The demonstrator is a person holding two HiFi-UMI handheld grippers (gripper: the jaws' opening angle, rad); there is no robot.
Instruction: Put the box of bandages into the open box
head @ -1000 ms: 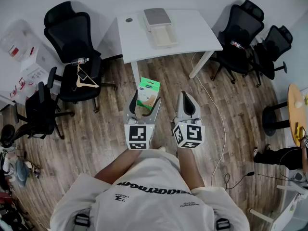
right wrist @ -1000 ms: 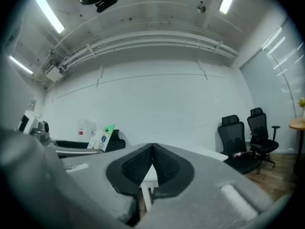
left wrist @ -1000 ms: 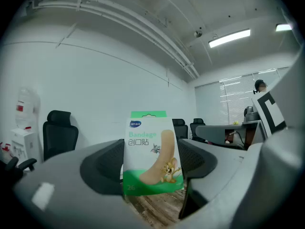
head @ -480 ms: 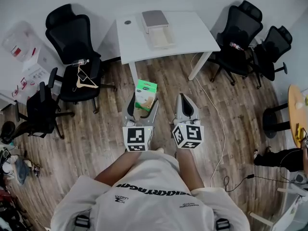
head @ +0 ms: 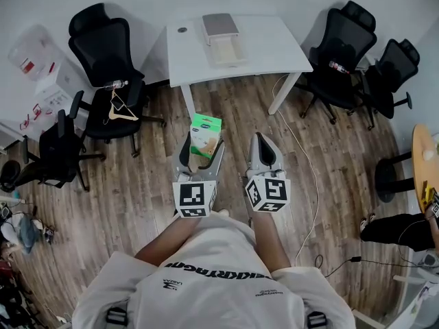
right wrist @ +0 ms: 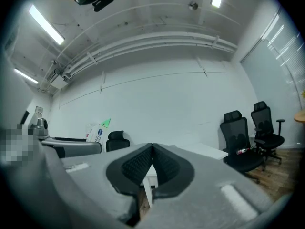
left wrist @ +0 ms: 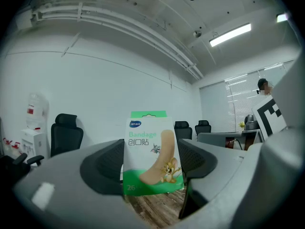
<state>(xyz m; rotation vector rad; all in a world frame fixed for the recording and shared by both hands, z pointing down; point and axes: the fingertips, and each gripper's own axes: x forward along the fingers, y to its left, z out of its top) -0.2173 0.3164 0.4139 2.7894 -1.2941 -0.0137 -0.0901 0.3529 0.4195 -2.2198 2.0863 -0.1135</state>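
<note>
With the left gripper [head: 204, 147] clamped on the upright box of bandages [head: 206, 133] over the floor [head: 137, 204] and the right gripper [head: 261, 138] closed empty, hold it level until above the open box [head: 215, 52] on the table [head: 274, 46].

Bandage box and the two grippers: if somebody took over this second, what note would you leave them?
Grippers: the left gripper is shut on the bandage box, held upright over the wooden floor; the right gripper is shut and empty.
Things: the open box sits on the white table ahead.
Done: bandage box picked up.
Left: carry it to the table, put it into the open box, let go.
</note>
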